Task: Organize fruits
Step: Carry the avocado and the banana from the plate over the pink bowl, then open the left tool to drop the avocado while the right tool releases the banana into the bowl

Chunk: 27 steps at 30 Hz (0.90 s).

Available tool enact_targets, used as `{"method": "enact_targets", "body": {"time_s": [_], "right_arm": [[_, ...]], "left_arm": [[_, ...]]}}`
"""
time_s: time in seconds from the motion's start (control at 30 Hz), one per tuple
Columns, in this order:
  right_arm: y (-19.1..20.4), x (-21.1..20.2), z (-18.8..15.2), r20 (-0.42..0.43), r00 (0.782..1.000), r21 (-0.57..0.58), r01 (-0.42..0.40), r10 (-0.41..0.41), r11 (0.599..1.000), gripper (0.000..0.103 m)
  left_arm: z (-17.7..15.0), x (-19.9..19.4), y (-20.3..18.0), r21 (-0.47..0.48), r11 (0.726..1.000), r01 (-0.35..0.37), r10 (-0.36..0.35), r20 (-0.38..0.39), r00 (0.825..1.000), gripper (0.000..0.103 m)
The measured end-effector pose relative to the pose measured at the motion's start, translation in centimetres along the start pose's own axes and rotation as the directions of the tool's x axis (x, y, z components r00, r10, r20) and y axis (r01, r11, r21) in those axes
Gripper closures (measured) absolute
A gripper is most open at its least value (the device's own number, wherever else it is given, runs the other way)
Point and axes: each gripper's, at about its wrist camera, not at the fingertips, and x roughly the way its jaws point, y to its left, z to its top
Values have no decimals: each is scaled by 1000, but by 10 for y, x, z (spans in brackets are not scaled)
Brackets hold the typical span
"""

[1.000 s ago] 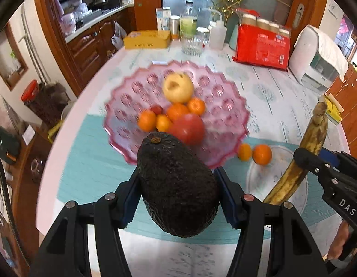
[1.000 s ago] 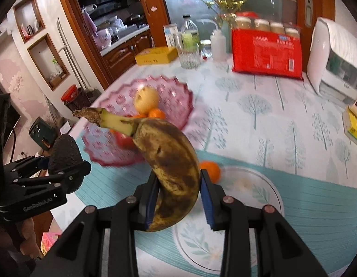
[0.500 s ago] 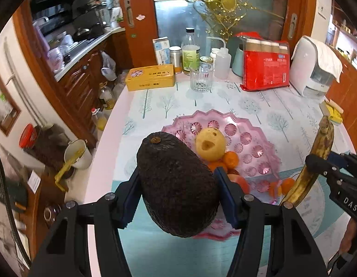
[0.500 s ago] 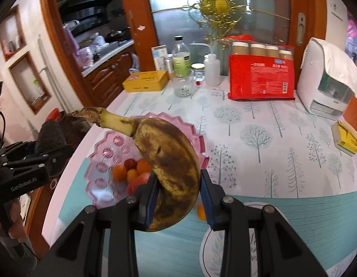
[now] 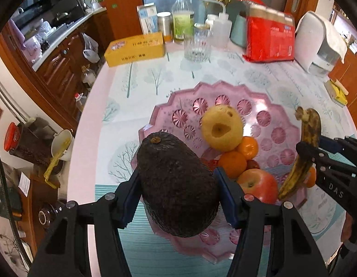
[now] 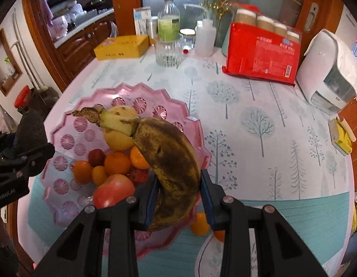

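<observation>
My left gripper (image 5: pixel 177 196) is shut on a dark avocado (image 5: pixel 176 182), held above the near left rim of the pink glass fruit dish (image 5: pixel 227 97). My right gripper (image 6: pixel 179 196) is shut on a brown-spotted banana (image 6: pixel 169 159), over the dish's (image 6: pixel 63 124) right side. The dish holds a yellow apple (image 5: pixel 221 129), a red apple (image 5: pixel 259 184) and several small oranges (image 5: pixel 232 164). Each gripper shows in the other's view: the right one with the banana (image 5: pixel 307 138) at the right edge, the left one (image 6: pixel 24 161) at the left edge. Two small oranges (image 6: pixel 199 225) lie on the table beside the dish.
At the table's far side stand a yellow box (image 5: pixel 134 49), a glass tumbler (image 5: pixel 198 46), bottles (image 5: pixel 183 16), a red package (image 5: pixel 269 37) and a white appliance (image 5: pixel 319 43). A round white placemat (image 6: pixel 215 254) lies near right. The table's left edge drops to wooden cabinets (image 5: pixel 60 69).
Both grippers have moved over the pink dish and come lower, so the dish and its fruit look larger and nearer. The avocado and the banana stay gripped.
</observation>
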Motion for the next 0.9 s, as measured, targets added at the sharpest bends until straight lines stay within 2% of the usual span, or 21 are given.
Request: {"method": "enact_targets", "body": {"time_s": [0.33,0.57,0.77,0.9], "right_arm": [[2,41,11,-62,998,11,9,-8,1000,68],[10,55,13,-65,997,13,-46,47,999,66],[15,66,10,-97,988,47,-119,123,992,64],[17,62,8,-76,988,54,-131,135,990,57]], "left_arm": [[7,47,11,-40,999,27,-29,-48,998,44],[10,60,5,-60,994,89,-91,-40,995,43],[10,64,1,-58,993,98,-101,-35,994,43],[11,63,4,-74,991,115,-118,-38,992,43]]}}
